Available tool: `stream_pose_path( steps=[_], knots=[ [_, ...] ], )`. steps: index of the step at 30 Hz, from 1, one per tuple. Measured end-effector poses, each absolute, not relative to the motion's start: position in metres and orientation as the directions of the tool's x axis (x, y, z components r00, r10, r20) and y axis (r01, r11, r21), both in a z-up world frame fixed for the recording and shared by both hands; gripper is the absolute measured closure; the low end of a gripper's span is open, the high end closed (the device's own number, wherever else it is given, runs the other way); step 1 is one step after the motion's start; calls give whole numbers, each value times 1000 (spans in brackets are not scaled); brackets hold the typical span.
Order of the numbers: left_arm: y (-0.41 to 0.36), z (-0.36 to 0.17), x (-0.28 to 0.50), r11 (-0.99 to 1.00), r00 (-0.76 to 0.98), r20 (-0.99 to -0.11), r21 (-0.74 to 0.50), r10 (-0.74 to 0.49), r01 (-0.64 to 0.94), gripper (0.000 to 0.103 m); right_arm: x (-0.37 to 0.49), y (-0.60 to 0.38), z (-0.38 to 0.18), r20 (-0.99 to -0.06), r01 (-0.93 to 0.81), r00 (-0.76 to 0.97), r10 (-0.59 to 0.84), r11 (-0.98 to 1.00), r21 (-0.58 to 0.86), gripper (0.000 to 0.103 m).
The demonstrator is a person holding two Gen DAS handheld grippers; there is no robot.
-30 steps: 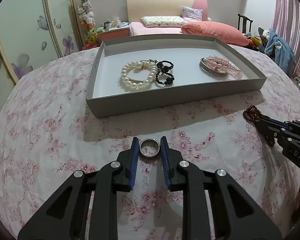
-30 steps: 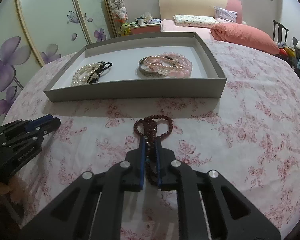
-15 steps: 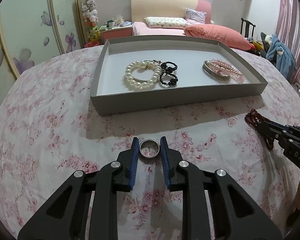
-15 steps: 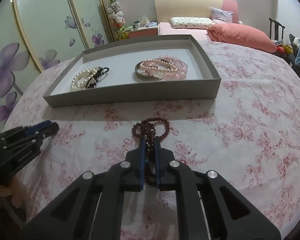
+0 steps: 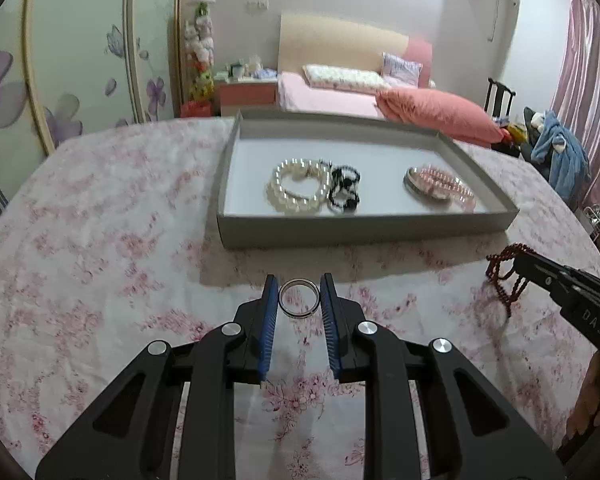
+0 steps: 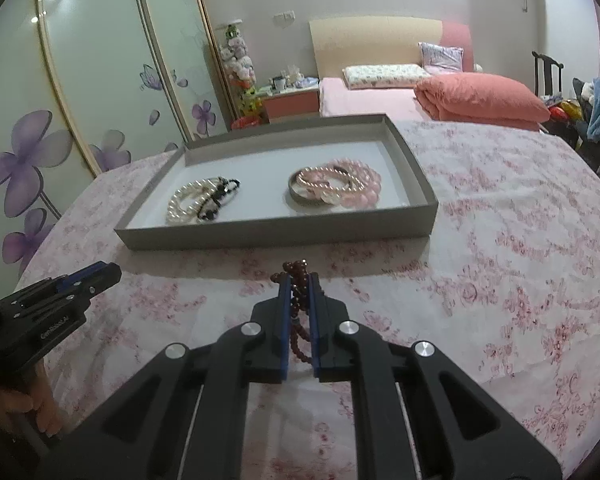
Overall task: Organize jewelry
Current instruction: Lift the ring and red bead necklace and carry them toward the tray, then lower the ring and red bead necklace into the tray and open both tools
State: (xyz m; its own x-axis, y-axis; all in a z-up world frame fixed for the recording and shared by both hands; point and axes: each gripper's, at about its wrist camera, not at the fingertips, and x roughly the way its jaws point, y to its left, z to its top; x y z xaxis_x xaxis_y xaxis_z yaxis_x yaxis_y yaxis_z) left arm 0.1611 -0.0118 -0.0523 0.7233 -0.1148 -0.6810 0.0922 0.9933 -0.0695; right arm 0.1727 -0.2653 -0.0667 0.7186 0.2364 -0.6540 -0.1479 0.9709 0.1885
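Note:
My left gripper is shut on a silver ring and holds it above the floral cloth, in front of the grey tray. My right gripper is shut on a dark red bead bracelet, lifted off the cloth, its loops hanging down; it also shows in the left wrist view. The tray holds a pearl bracelet, a black bead bracelet, a silver bangle and pink bead bracelets.
The table has a pink floral cloth. A bed with a coral pillow stands behind it. A wardrobe with painted flowers is at the left. The left gripper body shows at the left of the right wrist view.
Both grippers have risen off the cloth with their pieces: the ring in the left, the red bracelet in the right, now hanging. The tray looks farther away and lower.

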Motion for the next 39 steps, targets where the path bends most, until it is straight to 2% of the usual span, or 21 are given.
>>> stream_pose_path(
  steps=[17,39],
  knots=[
    [-32,-23,140,996,863,-501,22,-67,90,80,154,-251,-38,-528,-162,821,220,975,154,94],
    [-35,-13,133,995,896,-437,7,-84,97,80,145,-248,-21,-445,-157,873,201,979,134,94]
  ],
)
